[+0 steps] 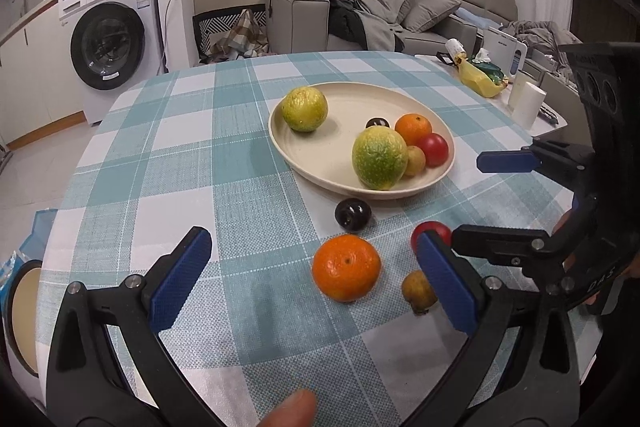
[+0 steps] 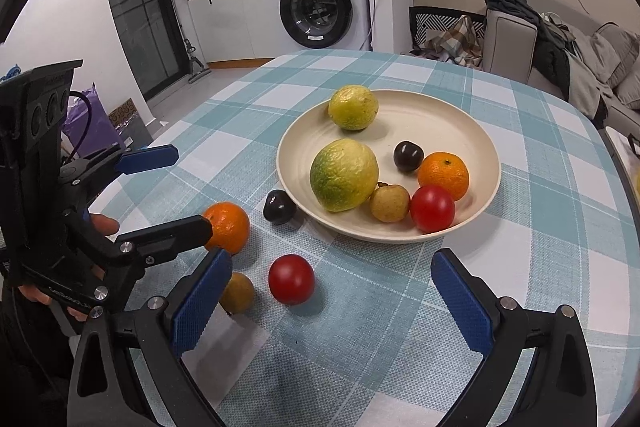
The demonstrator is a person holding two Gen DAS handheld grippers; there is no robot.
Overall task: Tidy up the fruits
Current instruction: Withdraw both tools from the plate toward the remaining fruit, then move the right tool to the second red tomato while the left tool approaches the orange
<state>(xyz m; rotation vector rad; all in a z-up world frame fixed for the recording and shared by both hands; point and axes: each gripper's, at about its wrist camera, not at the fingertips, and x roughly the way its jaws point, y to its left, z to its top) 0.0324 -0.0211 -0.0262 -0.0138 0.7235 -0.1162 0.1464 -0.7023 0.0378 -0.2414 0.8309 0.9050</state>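
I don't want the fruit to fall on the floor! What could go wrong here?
The loose tomato and orange are round, so a nudge from the open jaws could roll them away. The plate already holds six fruits crowded together; dropping another in might knock one out.

We see a cream plate (image 2: 472,131) holding two yellow-green citrus fruits (image 2: 344,174), a dark plum, an orange, a red tomato and a small yellow fruit. On the cloth beside it lie another orange (image 2: 229,227), plum (image 2: 279,207), tomato (image 2: 291,279) and small yellow fruit (image 2: 239,293).
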